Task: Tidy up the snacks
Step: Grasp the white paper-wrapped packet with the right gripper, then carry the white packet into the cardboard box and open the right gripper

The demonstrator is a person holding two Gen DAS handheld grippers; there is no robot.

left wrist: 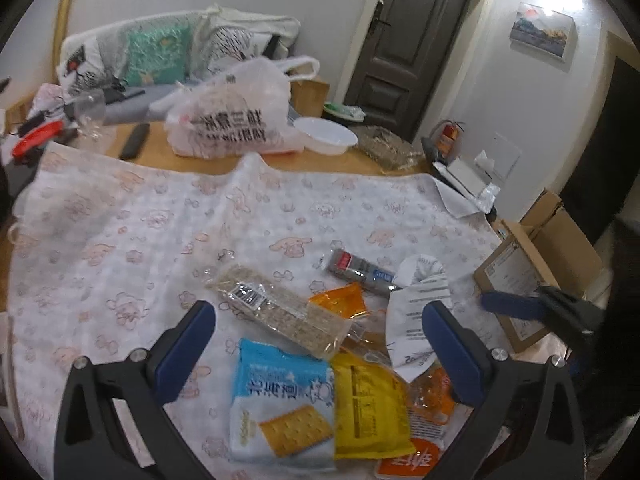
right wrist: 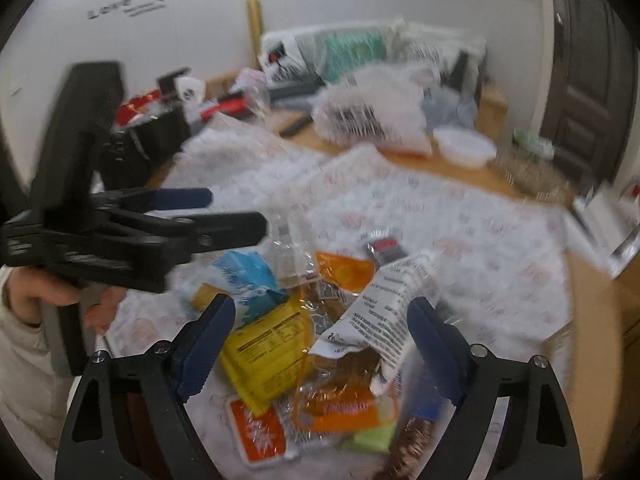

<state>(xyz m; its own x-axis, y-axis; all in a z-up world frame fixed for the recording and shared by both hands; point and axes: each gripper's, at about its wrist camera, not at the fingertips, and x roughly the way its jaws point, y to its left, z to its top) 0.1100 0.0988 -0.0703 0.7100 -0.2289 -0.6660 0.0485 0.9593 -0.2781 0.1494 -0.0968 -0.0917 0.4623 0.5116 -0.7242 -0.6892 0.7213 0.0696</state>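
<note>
Blue cracker pack [left wrist: 280,396] between left gripper [left wrist: 316,344] jaws, spread, empty | right gripper [right wrist: 320,344] spread, empty, above yellow packet [right wrist: 268,356]

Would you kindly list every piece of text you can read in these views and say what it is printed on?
"Love": dark lettering on the white wall; the smaller words beside it are blurred.
White plastic shopping bag: large Chinese characters, upside down, not legible.
Blue cracker packet, yellow packet's nutrition panel, white printed wrapper: print too small or blurred.
</note>
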